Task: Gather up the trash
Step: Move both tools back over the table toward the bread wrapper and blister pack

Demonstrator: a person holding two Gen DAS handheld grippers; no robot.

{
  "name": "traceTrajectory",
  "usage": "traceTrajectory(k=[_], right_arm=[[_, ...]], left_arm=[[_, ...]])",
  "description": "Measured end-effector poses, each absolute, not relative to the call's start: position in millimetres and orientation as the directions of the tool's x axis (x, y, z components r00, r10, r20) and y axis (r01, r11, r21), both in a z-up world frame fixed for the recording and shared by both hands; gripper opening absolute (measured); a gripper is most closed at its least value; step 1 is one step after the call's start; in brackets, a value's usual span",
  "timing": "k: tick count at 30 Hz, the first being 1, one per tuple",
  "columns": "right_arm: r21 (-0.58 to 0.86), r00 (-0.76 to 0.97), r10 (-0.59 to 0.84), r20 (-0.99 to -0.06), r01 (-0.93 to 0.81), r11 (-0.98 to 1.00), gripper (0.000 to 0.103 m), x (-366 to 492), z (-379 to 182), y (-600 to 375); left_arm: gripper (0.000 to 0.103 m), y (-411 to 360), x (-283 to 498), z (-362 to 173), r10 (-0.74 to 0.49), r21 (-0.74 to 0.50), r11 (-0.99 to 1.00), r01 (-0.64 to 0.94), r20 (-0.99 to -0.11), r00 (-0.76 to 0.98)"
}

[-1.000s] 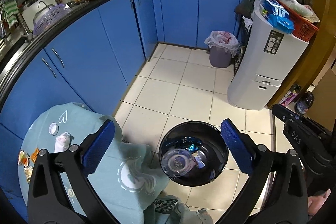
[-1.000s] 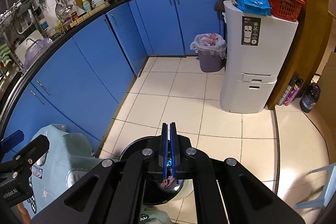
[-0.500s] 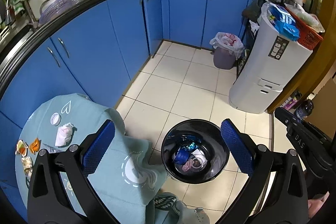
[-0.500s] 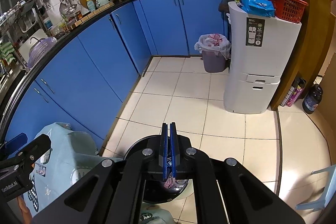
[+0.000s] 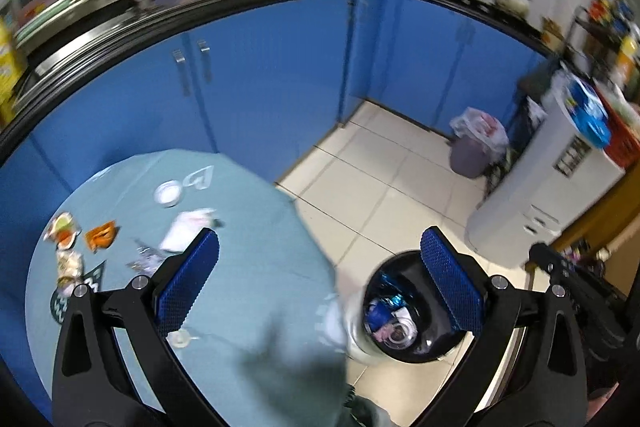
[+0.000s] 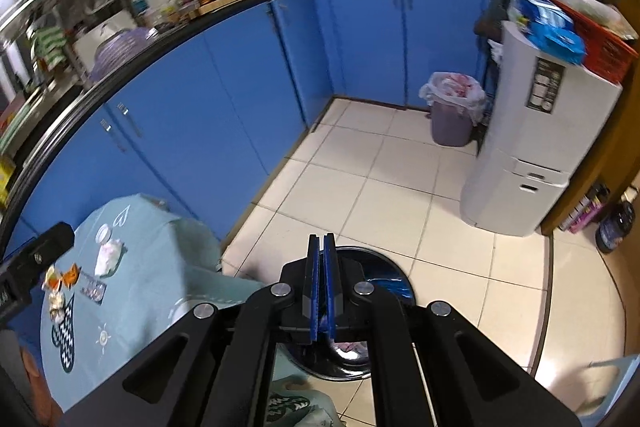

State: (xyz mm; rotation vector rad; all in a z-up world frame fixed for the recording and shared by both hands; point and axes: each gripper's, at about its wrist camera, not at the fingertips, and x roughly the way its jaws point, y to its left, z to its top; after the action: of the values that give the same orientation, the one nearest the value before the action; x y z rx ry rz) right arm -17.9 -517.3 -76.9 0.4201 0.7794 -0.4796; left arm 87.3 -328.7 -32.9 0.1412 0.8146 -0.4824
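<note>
Two bins: black bin (image 5: pixel 408 351), lined bin (image 5: pixel 474 147); one table (image 5: pixel 248 267).

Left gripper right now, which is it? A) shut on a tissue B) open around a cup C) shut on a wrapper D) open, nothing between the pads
D: the left gripper has its blue pads spread wide, with only the tablecloth and black bin visible between them.

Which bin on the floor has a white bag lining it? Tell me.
The grey bin in the far corner by the blue cabinets; its white liner drapes over the rim. The black bin beside the table has none visible.
</note>
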Motion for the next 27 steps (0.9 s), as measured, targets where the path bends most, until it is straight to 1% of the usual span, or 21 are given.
traceTrajectory(k=[5, 9, 11, 13, 17, 24, 27], right_arm=[[0.136, 0.611, -0.218, -0.761, 0.478, 0.868, 0.004, 8, -82, -477], [0.133, 0.623, -0.178, -0.762, 0.418, 0.899, 0.004, 27, -83, -445], [0.125, 0.652, -0.168, -0.74, 0.378, 0.918, 0.004, 35, -81, -425], [0.09, 0.708, -0.197, -0.678, 0.347, 0.934, 0.004, 37, -73, -399], [0.079, 0.694, -0.127, -0.708, 0.258, 0.963, 0.001, 58, -75, -364], [0.007, 0.693, -0.143, -0.706, 0.209, 0.978, 0.001, 75, -76, -322], [0.006, 0.699, -0.13, -0.704, 0.188, 0.982, 0.002, 79, -76, -311]], left_arm=[[0.1, -272, 103, -40, -0.306, -0.072, 0.931, 0.357, -0.687, 0.659], [0.1, -234, 109, -47, -0.207, -0.007, 0.962, 0.274, -0.674, 0.709], [0.1, -212, 112, -53, -0.156, 0.028, 0.971, 0.236, -0.676, 0.721], [0.1, -191, 115, -56, -0.121, 0.041, 0.979, 0.201, -0.676, 0.727], [0.1, -156, 118, -60, -0.069, 0.059, 0.988, 0.145, -0.664, 0.745], [0.1, -115, 120, -62, -0.018, 0.07, 0.994, 0.083, -0.643, 0.766], [0.1, -98, 125, -67, -0.009, 0.056, 0.997, 0.06, -0.651, 0.759]])
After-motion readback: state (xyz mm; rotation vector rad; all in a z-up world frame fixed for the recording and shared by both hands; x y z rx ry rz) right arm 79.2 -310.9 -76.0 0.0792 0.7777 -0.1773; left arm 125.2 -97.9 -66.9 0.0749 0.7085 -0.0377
